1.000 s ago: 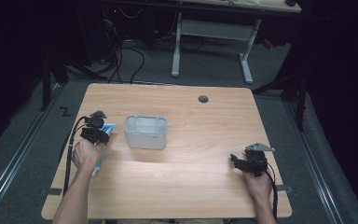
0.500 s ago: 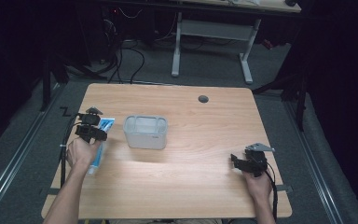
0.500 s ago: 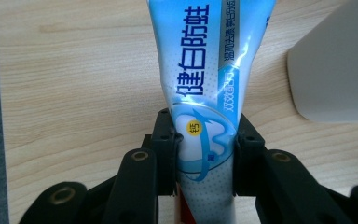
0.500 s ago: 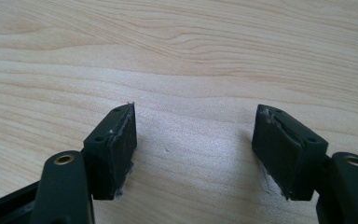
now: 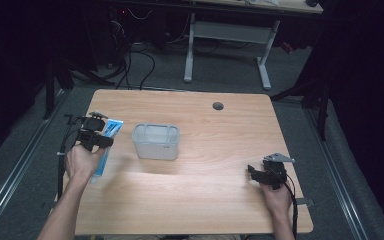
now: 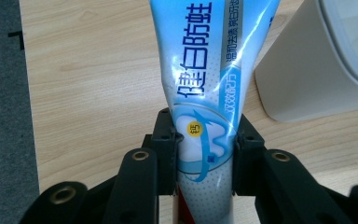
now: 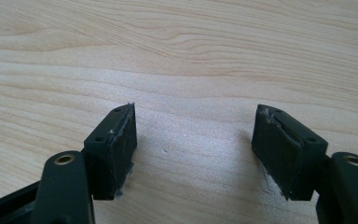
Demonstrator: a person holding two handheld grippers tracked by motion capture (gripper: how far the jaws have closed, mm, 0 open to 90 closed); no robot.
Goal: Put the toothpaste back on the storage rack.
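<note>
From above, the left gripper (image 5: 96, 139) holds a blue toothpaste tube (image 5: 107, 145) over the table's (image 5: 220, 200) left edge, just beside the clear plastic box (image 5: 156, 142), while the right gripper (image 5: 260, 174) sits low at the right. The left gripper view shows both pads (image 6: 167, 154) pressed against the tube (image 6: 205, 84). In the right gripper view the jaws stand wide apart over bare wood.
</note>
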